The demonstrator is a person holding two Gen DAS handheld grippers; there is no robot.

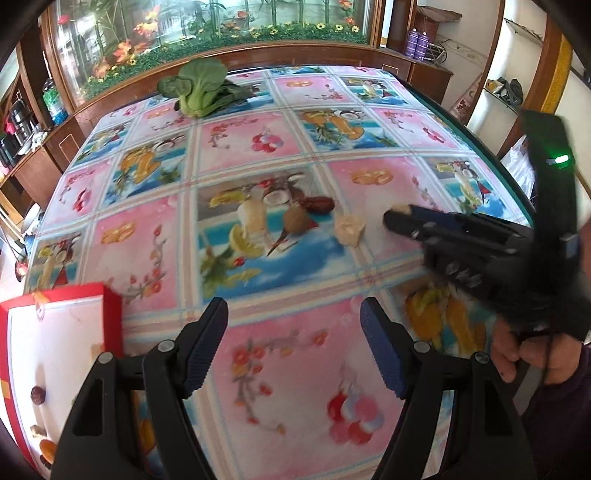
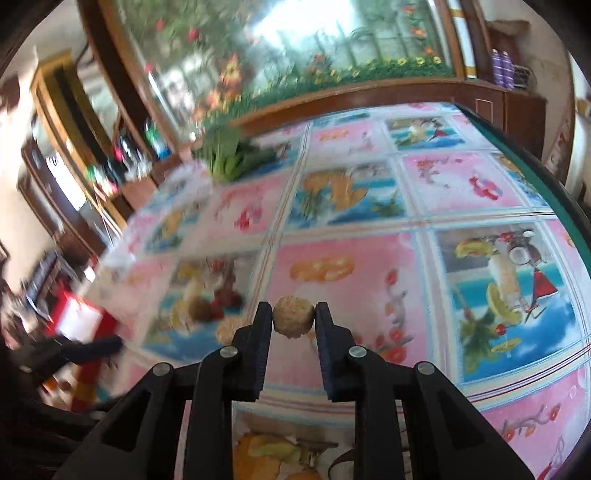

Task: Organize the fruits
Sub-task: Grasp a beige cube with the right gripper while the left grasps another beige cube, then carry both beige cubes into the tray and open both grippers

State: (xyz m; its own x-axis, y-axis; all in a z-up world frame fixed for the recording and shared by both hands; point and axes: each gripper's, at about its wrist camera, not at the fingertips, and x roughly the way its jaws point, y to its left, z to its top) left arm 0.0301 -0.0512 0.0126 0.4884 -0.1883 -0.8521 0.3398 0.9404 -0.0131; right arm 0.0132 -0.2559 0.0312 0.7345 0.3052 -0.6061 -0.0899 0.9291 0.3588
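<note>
My right gripper (image 2: 293, 319) is shut on a small round tan fruit (image 2: 293, 316) and holds it above the patterned tablecloth; it also shows in the left wrist view (image 1: 397, 216). My left gripper (image 1: 293, 317) is open and empty, low over the cloth. On the table lie a red date (image 1: 320, 205), a brown round fruit (image 1: 295, 218) and a pale lumpy piece (image 1: 349, 229). A red-rimmed white box (image 1: 55, 332) at the lower left holds a dark red fruit (image 1: 38, 394) and an orange piece (image 1: 48, 448).
A green bok choy (image 1: 197, 88) lies at the table's far edge, also in the right wrist view (image 2: 227, 153). A glass cabinet with artificial flowers (image 1: 207, 33) stands behind the table. The table's right edge (image 1: 480, 147) drops off near shelves.
</note>
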